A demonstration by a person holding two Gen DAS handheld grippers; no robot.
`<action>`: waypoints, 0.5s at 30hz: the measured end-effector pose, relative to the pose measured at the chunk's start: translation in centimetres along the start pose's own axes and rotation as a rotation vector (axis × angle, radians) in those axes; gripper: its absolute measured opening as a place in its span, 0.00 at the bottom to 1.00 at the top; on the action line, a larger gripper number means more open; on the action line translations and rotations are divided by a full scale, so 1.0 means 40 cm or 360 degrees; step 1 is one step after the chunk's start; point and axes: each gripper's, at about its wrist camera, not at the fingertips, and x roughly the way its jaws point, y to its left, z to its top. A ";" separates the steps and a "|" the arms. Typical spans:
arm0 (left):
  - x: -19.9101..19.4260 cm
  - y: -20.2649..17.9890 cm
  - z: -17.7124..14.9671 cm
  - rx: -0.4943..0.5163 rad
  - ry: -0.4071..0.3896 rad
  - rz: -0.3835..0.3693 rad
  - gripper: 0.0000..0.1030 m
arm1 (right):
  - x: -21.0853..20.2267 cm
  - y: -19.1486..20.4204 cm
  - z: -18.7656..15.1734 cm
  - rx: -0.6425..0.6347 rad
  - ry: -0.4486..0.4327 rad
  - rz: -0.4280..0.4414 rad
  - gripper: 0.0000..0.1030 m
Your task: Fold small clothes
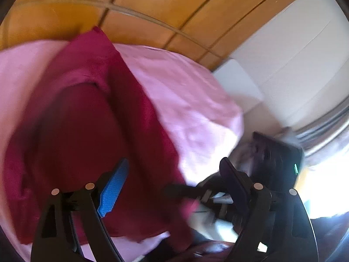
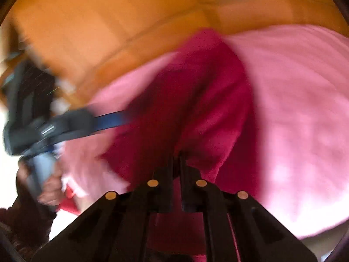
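- Workpiece: one dark red garment [image 1: 91, 118] lies on a pink sheet [image 1: 185, 109] covering the bed, in front of an orange wooden panel wall [image 1: 152, 6].
- Garment condition: part of it appears doubled over. Both views are motion-blurred, so the exact fold lines cannot be read.
- Left gripper [image 1: 172, 174]: jaws stand wide apart with nothing between them. Its blue pad [image 1: 113, 192] hangs over the red cloth; contact cannot be confirmed.
- Right gripper [image 2: 177, 163]: fingers are drawn together at the near edge of the garment [image 2: 196, 109] and appear to pinch it. The pinch point is too dark to confirm.
- Step in hand, as judged: carrying one edge across to make a fold.
- Next move calls for: laying the held edge flat and in line, with the free claw steadying or taking the opposite edge.
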 end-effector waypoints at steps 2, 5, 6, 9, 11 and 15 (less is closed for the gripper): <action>0.001 0.017 0.003 -0.0049 0.0044 -0.0042 0.84 | 0.040 0.060 0.005 -0.0083 0.0018 0.0147 0.00; -0.002 0.053 -0.002 -0.0088 0.0124 -0.0103 0.84 | 0.094 0.149 0.005 -0.0242 0.0065 0.0268 0.00; -0.009 0.063 -0.006 -0.0093 0.0144 -0.0148 0.81 | 0.119 0.167 0.003 -0.0277 0.0097 0.0304 0.00; -0.017 0.055 -0.018 0.0007 0.0172 -0.0117 0.43 | 0.158 0.176 0.008 -0.0291 0.0109 0.0335 0.00; -0.015 0.055 -0.023 0.0053 0.0180 -0.0054 0.06 | 0.146 0.173 -0.006 -0.0289 0.0097 0.0330 0.00; -0.046 0.095 -0.013 0.0014 0.0079 0.0001 0.02 | 0.126 0.144 0.008 -0.0292 0.0054 0.0353 0.23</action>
